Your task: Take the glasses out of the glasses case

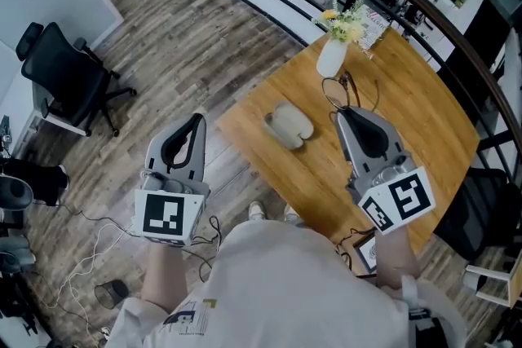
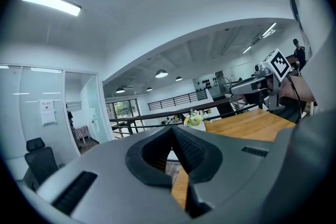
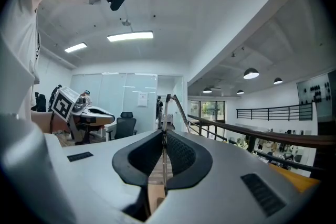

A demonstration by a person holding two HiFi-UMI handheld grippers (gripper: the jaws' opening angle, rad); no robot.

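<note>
We find the right gripper (image 1: 347, 112) clamped on a thin arm of the glasses (image 1: 348, 84), which project past its fingertips above the table (image 1: 424, 94). The glasses case (image 1: 289, 125) lies on the table just to the left of them. The left gripper (image 1: 197, 120) is closed and empty, off the table. The lenses are barely discernible.

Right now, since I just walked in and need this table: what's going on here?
A person holds a gripper in each hand. The right gripper is shut on thin wire-framed glasses, over the wooden table and apart from the grey oval glasses case lying there. The left gripper is shut and empty, off the table's edge.
</note>
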